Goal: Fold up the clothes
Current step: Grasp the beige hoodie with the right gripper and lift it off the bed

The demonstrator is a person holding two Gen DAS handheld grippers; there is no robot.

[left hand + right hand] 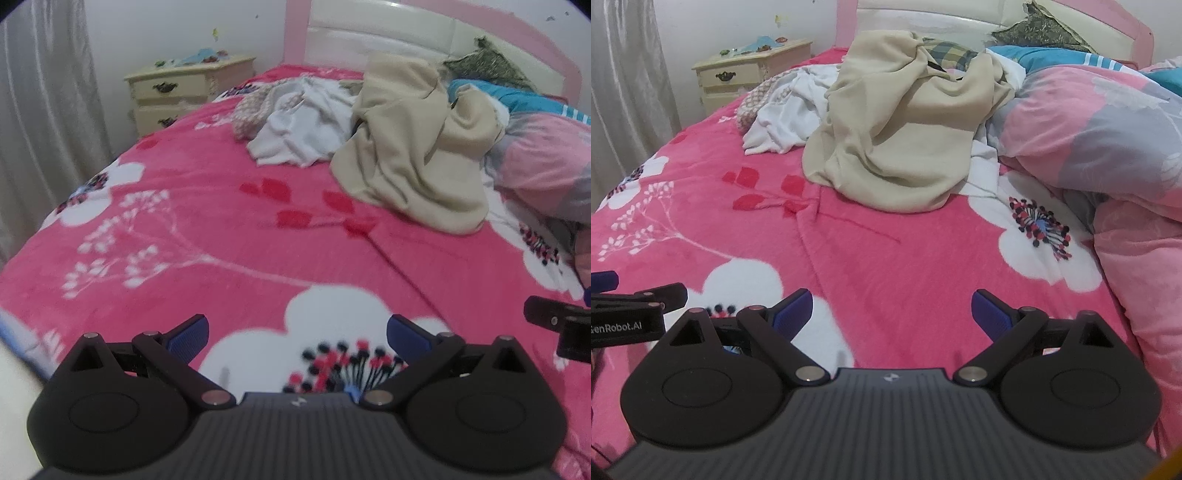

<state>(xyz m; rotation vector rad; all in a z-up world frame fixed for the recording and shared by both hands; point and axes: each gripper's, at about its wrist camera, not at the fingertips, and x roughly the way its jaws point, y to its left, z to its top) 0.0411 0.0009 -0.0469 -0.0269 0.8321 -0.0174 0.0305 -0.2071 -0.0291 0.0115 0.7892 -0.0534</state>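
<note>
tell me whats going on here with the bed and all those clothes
A person holds a claw in each hand over a pink flowered blanket. The left claw and right claw are both open and hold nothing. A crumpled beige garment and white garment lie unfolded near the headboard. Folding has not started.

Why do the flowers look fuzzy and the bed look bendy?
Left wrist view: motion blur smears the flower near the open left gripper. Right wrist view: sharper, its flower crisp. Both views: the fisheye lens curves the bed and darkens corners.
</note>
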